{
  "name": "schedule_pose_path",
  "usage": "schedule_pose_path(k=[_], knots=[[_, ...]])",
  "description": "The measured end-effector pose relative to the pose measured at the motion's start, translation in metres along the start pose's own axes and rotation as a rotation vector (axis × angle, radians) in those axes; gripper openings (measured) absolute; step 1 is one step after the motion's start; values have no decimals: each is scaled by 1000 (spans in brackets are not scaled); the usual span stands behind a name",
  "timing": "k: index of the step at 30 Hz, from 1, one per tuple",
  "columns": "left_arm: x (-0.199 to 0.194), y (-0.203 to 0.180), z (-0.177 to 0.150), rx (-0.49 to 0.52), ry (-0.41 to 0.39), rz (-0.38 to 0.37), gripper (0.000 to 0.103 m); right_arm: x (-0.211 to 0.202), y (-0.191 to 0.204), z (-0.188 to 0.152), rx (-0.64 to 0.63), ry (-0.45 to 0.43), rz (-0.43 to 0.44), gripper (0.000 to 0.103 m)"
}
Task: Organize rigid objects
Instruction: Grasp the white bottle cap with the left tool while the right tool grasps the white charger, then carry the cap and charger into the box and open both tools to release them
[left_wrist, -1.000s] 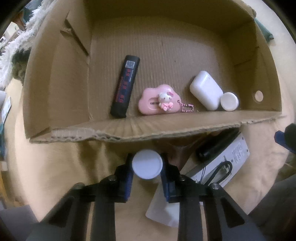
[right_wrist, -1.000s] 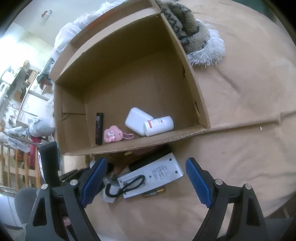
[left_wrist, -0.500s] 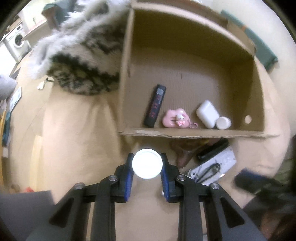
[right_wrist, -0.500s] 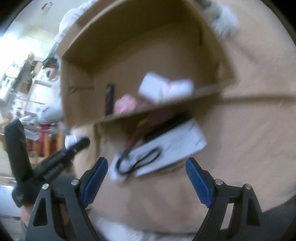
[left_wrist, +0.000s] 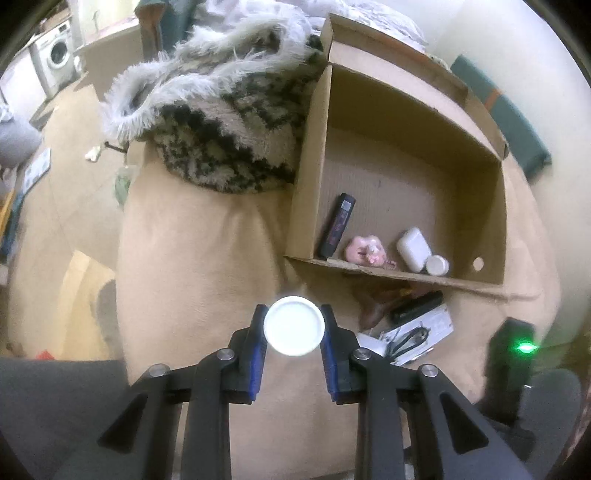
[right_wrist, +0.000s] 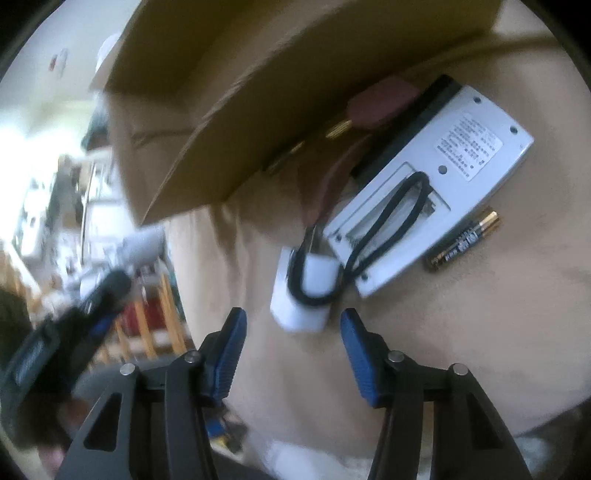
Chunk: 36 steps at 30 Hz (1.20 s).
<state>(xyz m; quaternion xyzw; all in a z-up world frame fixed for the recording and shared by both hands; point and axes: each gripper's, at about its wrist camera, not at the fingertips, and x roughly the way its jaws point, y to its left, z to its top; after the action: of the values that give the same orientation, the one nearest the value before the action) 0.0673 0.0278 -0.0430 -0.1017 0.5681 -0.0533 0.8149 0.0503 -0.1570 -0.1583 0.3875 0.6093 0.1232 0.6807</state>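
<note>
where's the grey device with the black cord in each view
Left wrist: the grey device lies small at lower right, on the tan cover just in front of the cardboard box.
Right wrist: it fills the upper right, label side up, beside a battery.
Shared landmark: the box's front wall.

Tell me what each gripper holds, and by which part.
The left gripper clamps a white round-capped container by its sides. The right gripper holds nothing.

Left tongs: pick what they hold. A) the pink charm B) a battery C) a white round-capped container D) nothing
C: the left tongs are clamped on the white round-capped container, while the pink charm lies in the cardboard box.
</note>
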Motion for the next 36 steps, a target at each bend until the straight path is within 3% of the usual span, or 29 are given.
schedule_pose_path(k=[3, 6, 7, 10, 21, 28, 36], knots=[[-1, -2, 1, -8, 1, -29, 24, 15, -4, 2, 56, -17, 42, 57], [-3, -3, 2, -8, 0, -46, 24, 20, -10, 0, 93, -82, 48, 44], [-4, -3, 2, -8, -2, -43, 24, 20, -12, -1, 99, -96, 42, 34], [-3, -2, 3, -17, 0, -40, 24, 17, -10, -3, 57, -104, 13, 29], [-5, -4, 4, -16, -9, -39, 24, 10, 41, -41, -310, 14, -179, 28], [4, -8, 0, 11, 10, -3, 24, -26, 57, -54, -402, -43, -180, 28], [14, -20, -8, 76, 22, 44, 24, -90, 54, -11, -406, -156, -168, 28]])
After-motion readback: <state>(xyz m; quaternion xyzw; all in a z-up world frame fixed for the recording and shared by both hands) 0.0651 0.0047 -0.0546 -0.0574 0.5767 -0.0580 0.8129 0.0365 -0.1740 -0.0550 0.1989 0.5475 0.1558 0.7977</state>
